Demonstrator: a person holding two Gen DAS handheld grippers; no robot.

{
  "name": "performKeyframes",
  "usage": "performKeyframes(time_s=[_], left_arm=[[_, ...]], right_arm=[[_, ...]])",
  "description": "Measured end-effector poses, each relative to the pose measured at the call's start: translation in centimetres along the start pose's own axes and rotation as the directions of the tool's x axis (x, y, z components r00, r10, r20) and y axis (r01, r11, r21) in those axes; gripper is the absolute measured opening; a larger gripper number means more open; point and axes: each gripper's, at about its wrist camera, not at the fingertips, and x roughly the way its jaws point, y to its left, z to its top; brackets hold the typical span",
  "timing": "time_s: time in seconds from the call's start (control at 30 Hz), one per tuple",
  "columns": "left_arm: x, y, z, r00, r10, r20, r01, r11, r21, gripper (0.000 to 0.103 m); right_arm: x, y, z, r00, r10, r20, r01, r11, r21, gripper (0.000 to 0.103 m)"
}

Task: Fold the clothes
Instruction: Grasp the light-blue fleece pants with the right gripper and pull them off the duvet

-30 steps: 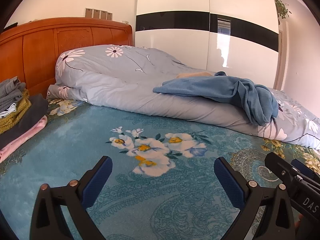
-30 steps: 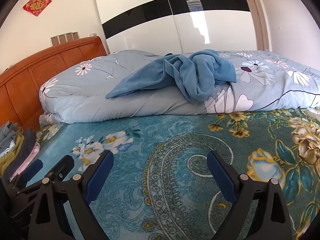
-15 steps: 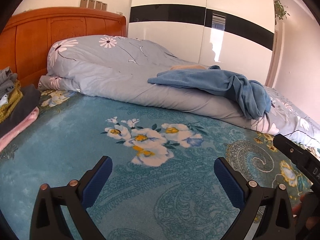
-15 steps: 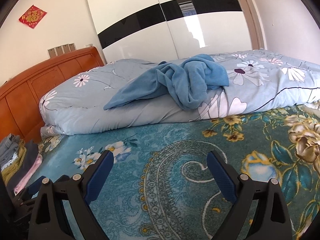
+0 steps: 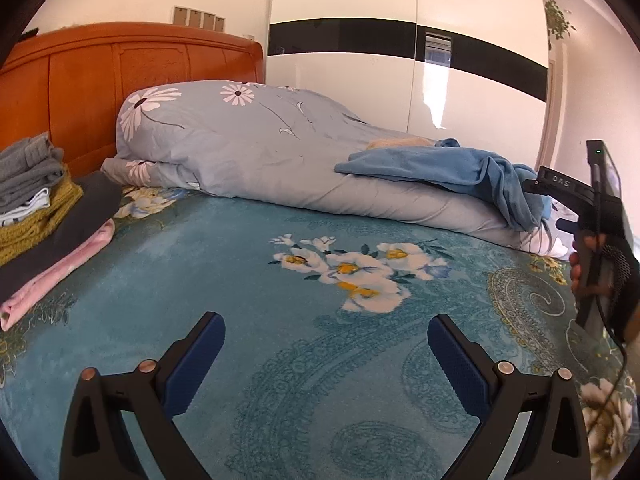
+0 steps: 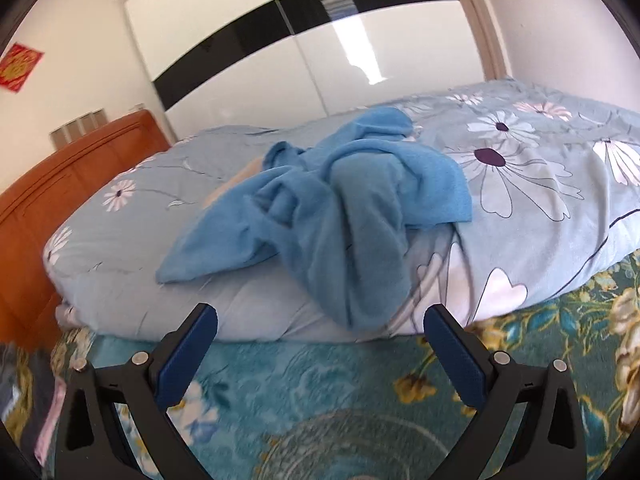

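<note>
My left fingers [image 5: 202, 354] stand wide apart with nothing between them, hovering over the teal flowered bedspread [image 5: 280, 312]. My right fingers [image 6: 192, 350] are spread just as wide and also hold nothing, aimed at the crumpled blue garment [image 6: 340, 208] just beyond them. That garment lies in a heap on top of the folded grey-blue floral duvet [image 6: 540, 216], which runs across the far side of the bed, and part of it drapes down the duvet's near face. From my left view the same garment [image 5: 460, 168] sits at far right, with my right gripper [image 5: 592, 216] and the hand [image 5: 600, 276] holding it at the right edge. A stack of folded clothes [image 5: 44, 220] rests at the left, by the wooden headboard [image 5: 100, 76].
</note>
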Motion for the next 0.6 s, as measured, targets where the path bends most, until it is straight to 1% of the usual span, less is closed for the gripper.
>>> performKeyframes(time_s=[0.03,0.07,0.1,0.13,0.17,0.2,0.27,0.3,0.33,0.4,0.47,0.53,0.6], left_arm=[[-0.2,0.4,-0.1,1.0,-0.002,0.001,0.002,1.0,-0.012,0.103],[-0.4,0.7,-0.2,1.0,0.004,0.002,-0.004,1.0,-0.019,0.103],[-0.6,0.9,-0.3,1.0,0.02,0.0,-0.02,1.0,-0.025,0.103],[-0.8,1.2,-0.4,1.0,0.029,-0.003,-0.029,0.999,-0.031,0.103],[-0.9,1.4,-0.5,1.0,0.029,-0.005,-0.03,0.999,-0.038,0.103],[-1.1,1.7,-0.7,1.0,0.03,-0.007,-0.03,0.999,-0.046,0.103],[-1.4,2.2,-0.9,0.999,0.031,-0.013,-0.032,0.998,-0.06,0.103],[-1.5,2.3,-1.0,0.999,0.033,-0.02,-0.034,0.997,-0.063,0.103],[-1.5,2.4,-1.1,0.999,0.026,-0.029,-0.028,0.997,-0.065,0.103],[-1.7,2.7,-1.2,0.999,0.01,-0.046,-0.013,0.997,-0.082,0.103],[-2.1,2.9,-1.2,0.999,-0.005,-0.049,0.0,0.994,-0.105,0.103],[-2.9,3.1,-1.1,0.999,-0.01,-0.036,0.006,0.992,-0.123,0.103],[-3.6,3.1,-0.8,0.999,-0.019,-0.026,0.015,0.99,-0.138,0.103]], right_arm=[[0.9,-0.5,0.8,1.0,-0.015,-0.012,0.015,1.0,0.025,0.095],[1.7,-0.9,1.7,0.999,-0.029,-0.025,0.031,0.998,0.05,0.079],[2.4,-1.4,2.3,0.998,-0.045,-0.042,0.048,0.996,0.075,0.066],[3.1,-1.8,2.7,0.996,-0.06,-0.061,0.066,0.993,0.1,0.06],[3.7,-2.4,2.9,0.995,-0.051,-0.087,0.063,0.987,0.145,0.046],[4.1,-2.9,3.0,0.994,-0.025,-0.106,0.045,0.98,0.194,0.035],[4.1,-3.0,2.9,0.993,0.025,-0.112,0.004,0.97,0.245,0.023],[3.8,-2.8,2.8,0.993,0.055,-0.109,-0.026,0.967,0.254,0.019],[3.4,-2.5,2.8,0.991,0.087,-0.103,-0.058,0.964,0.258,0.018],[2.0,-2.1,2.7,0.979,0.188,-0.08,-0.16,0.949,0.273,0.016],[0.2,-1.6,2.4,0.956,0.286,-0.065,-0.259,0.927,0.272,0.015],[-2.2,-0.9,1.5,0.928,0.366,-0.066,-0.343,0.911,0.229,0.015],[-5.0,-0.1,0.0,0.9,0.428,-0.079,-0.412,0.897,0.162,0.015]])
